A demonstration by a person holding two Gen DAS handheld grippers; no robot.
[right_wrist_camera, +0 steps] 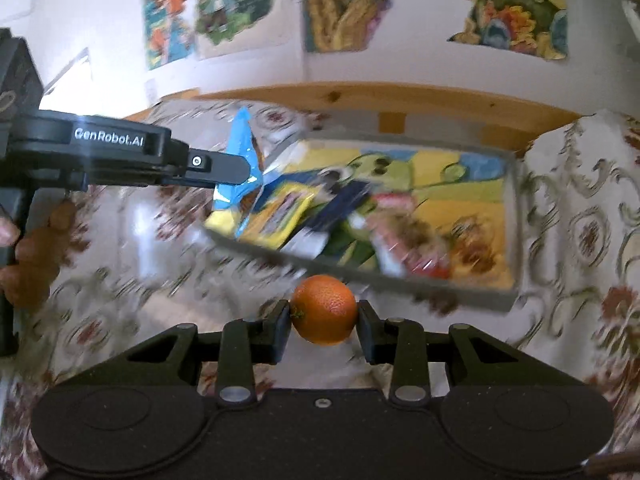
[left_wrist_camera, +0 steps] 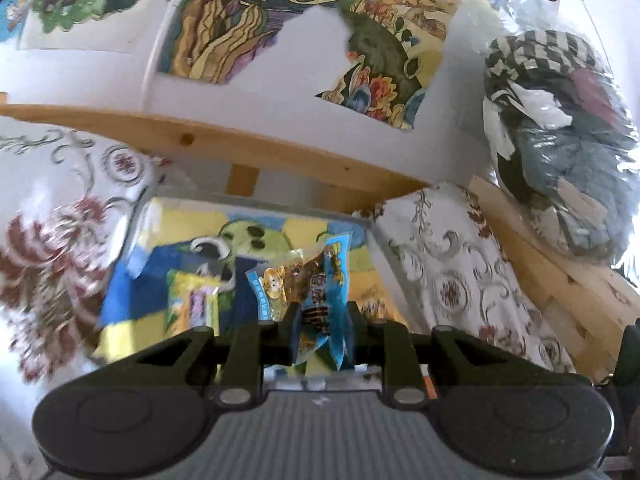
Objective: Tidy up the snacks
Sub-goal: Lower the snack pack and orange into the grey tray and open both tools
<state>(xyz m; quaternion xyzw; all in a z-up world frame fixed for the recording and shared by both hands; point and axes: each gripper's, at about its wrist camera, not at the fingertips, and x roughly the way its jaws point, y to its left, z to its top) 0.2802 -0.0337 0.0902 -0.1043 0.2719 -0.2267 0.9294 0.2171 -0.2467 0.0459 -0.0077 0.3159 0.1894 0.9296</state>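
Observation:
My left gripper (left_wrist_camera: 322,316) is shut on a blue snack packet (left_wrist_camera: 316,280) and holds it above the near left end of a shallow tray (left_wrist_camera: 256,202) with a cartoon-printed bottom. The same gripper (right_wrist_camera: 244,170) and packet (right_wrist_camera: 240,160) show in the right wrist view, over the tray's left corner (right_wrist_camera: 508,300). A yellow snack packet (left_wrist_camera: 192,300) (right_wrist_camera: 280,212) lies in the tray, with a dark blue packet (right_wrist_camera: 344,200) and a red-and-white packet (right_wrist_camera: 404,236) beside it. My right gripper (right_wrist_camera: 324,316) is shut on an orange (right_wrist_camera: 324,309), just in front of the tray's near rim.
The tray sits on a floral tablecloth (right_wrist_camera: 120,280) (left_wrist_camera: 452,272). A wooden rail (left_wrist_camera: 280,152) and a white wall with cartoon posters (left_wrist_camera: 240,20) stand behind it. A clear bag of folded clothes (left_wrist_camera: 560,140) lies on a wooden ledge at the right.

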